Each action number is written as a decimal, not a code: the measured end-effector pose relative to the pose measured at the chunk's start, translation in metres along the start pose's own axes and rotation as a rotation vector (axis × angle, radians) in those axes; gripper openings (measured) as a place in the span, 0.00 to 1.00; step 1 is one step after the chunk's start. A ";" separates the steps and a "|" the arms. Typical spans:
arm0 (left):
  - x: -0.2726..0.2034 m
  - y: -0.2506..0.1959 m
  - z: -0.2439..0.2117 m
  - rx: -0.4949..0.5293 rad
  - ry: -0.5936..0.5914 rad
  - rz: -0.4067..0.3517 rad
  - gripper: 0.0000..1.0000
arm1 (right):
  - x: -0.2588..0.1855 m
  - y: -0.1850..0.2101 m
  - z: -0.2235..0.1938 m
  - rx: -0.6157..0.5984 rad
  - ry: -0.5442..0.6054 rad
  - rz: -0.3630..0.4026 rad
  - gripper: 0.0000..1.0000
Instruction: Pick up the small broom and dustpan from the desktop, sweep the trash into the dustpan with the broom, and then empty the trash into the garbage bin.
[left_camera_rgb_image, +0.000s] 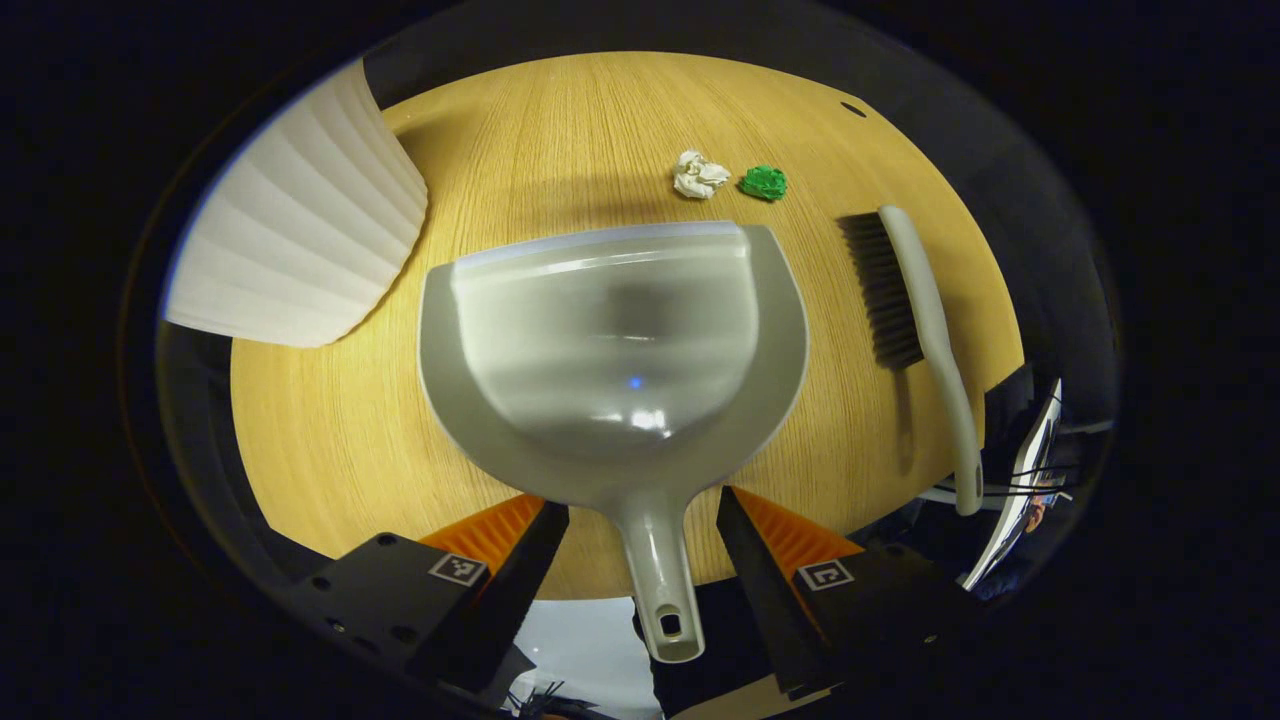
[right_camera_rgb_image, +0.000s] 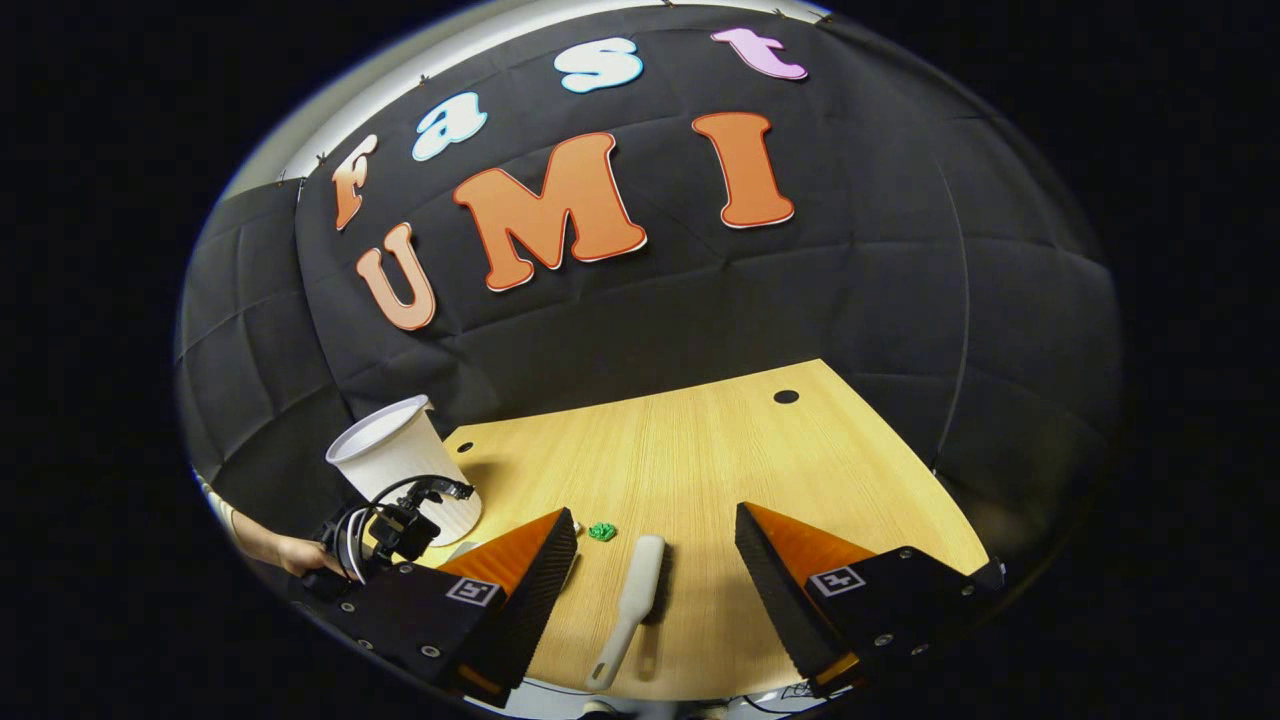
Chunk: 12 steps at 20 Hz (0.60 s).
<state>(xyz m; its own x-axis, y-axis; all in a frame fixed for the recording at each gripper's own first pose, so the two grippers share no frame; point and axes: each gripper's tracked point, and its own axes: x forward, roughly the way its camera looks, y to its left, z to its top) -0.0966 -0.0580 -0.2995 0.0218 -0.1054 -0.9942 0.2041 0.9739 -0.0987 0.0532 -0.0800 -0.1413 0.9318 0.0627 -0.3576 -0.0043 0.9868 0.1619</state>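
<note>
dustpan (left_camera_rgb_image: 610, 340) holds nothing; left gripper (left_camera_rgb_image: 640, 530) and right gripper (right_camera_rgb_image: 655, 560) gape, gripping nothing.

Setting: recording booth, staged. Evidence: black cloth wall (right_camera_rgb_image: 700, 300) filling the upper frame; light wood-grain desktop (right_camera_rgb_image: 700, 460) with a cable hole (right_camera_rgb_image: 786, 397), lower centre; white ribbed bin (right_camera_rgb_image: 400, 460), lower left.

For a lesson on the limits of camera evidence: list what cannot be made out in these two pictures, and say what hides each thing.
- Garbage bin: in the left gripper view its rim and base are cut off by the image edge.
- White paper wad: in the right gripper view it is hidden behind the right tool's finger.
- Dustpan: in the right gripper view that same finger hides nearly all of it.
- Left tool: in the right gripper view it is too small to judge its opening.
</note>
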 end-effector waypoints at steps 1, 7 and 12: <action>-0.001 0.003 0.000 -0.005 0.005 0.004 0.95 | 0.001 -0.002 -0.001 -0.004 0.001 -0.004 0.96; -0.003 0.008 -0.002 -0.023 0.020 0.022 0.76 | 0.008 -0.013 -0.017 0.007 0.048 -0.018 0.96; -0.005 0.003 -0.004 -0.044 0.033 0.011 0.50 | 0.011 -0.011 -0.023 0.012 0.072 0.001 0.96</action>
<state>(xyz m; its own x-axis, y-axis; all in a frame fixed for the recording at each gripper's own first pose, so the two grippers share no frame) -0.1002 -0.0539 -0.2950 -0.0089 -0.0887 -0.9960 0.1607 0.9830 -0.0889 0.0553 -0.0865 -0.1686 0.9031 0.0746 -0.4229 -0.0004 0.9849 0.1730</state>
